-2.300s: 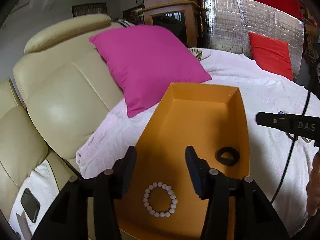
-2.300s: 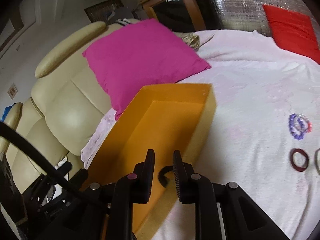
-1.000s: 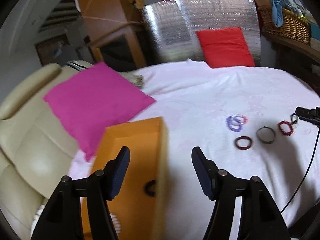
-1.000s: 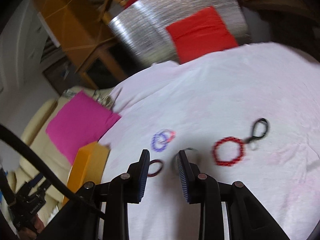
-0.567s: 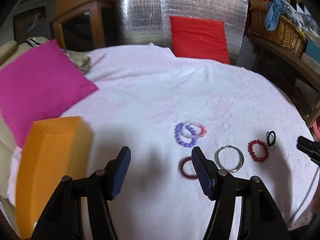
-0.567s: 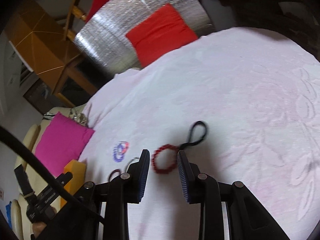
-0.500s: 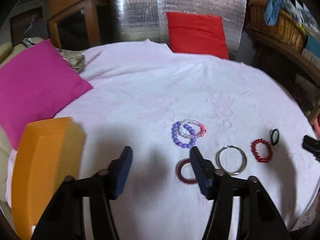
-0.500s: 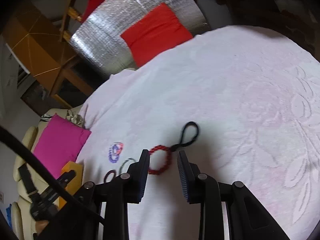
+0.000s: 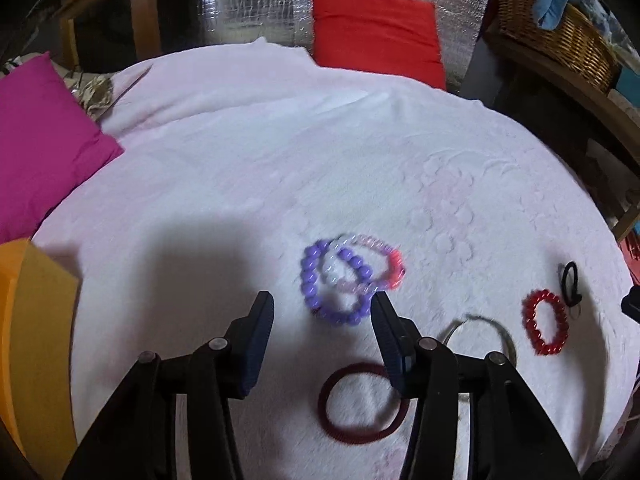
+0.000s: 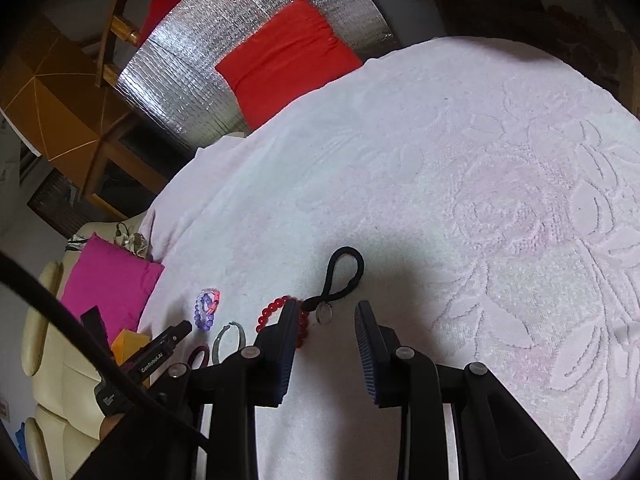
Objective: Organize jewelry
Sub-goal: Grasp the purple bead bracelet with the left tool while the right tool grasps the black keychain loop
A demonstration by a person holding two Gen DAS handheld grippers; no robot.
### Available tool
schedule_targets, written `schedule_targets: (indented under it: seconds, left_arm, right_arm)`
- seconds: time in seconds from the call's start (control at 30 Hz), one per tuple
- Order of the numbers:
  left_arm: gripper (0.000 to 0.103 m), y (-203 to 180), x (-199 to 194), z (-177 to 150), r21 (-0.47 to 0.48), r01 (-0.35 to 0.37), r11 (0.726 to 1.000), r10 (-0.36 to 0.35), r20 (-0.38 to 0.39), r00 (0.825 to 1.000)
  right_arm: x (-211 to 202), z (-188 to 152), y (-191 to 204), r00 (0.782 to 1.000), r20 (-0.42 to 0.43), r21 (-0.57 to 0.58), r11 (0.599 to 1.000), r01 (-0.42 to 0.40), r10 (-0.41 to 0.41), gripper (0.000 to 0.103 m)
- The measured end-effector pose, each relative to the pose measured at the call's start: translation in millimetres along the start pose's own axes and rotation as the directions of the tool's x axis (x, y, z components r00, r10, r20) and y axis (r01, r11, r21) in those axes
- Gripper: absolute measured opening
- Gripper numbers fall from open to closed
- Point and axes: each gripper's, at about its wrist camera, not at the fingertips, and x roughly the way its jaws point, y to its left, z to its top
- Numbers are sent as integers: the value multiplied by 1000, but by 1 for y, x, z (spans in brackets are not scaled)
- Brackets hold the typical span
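Several pieces of jewelry lie on a white embossed cloth (image 9: 248, 152). My left gripper (image 9: 322, 314) is open and empty, just short of a purple bead bracelet (image 9: 316, 292) tangled with a pink one (image 9: 394, 264). A dark red ring (image 9: 362, 402) lies under its right finger, with a metal hoop (image 9: 480, 326), a red bead bracelet (image 9: 546, 328) and a black hair tie (image 9: 570, 282) to the right. My right gripper (image 10: 326, 320) is open and empty, just short of the black hair tie (image 10: 344, 276) and the red bead bracelet (image 10: 276, 312).
An orange box (image 9: 28, 320) stands at the cloth's left edge beside a magenta pillow (image 9: 36, 160). A red cushion (image 9: 376, 32) leans on a silver foil panel (image 9: 256, 0) at the back. A wicker basket (image 9: 556, 28) sits on a shelf at the right.
Both grippers have left the orange box and swung right to the loose jewelry. The left closed in on the purple bracelet. The right opened wider and came near the black hair tie.
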Motion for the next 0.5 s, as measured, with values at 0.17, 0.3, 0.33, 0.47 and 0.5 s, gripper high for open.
schedule_targets:
  seconds: [0.17,0.3,0.33,0.47,0.5]
  left_arm:
    - [33,-5,4,7,-6,79,997,-79,4,997]
    - [32,-7,6,12,-6,126,992,-126,17,992]
    - [32,-6,9,13,-14,123,992,-123,9,992]
    - [31,-2,23,12,-49,161,986,-162,-29,986]
    - [31,-2,27,13,-50,153,987,-155,-38,987]
  right_arm:
    - [6,2,0,1000,-3,20,1000,15,-15,31]
    - [9,2,1,1000,-7,29,999,19,-18,31]
    - [9,1,2,1000,-5,27,999,19,-19,31]
    - [11,2,2,1000,-7,32,999,20,-19,31]
    - [12,2,1,1000,-7,33,999,20,-20,31]
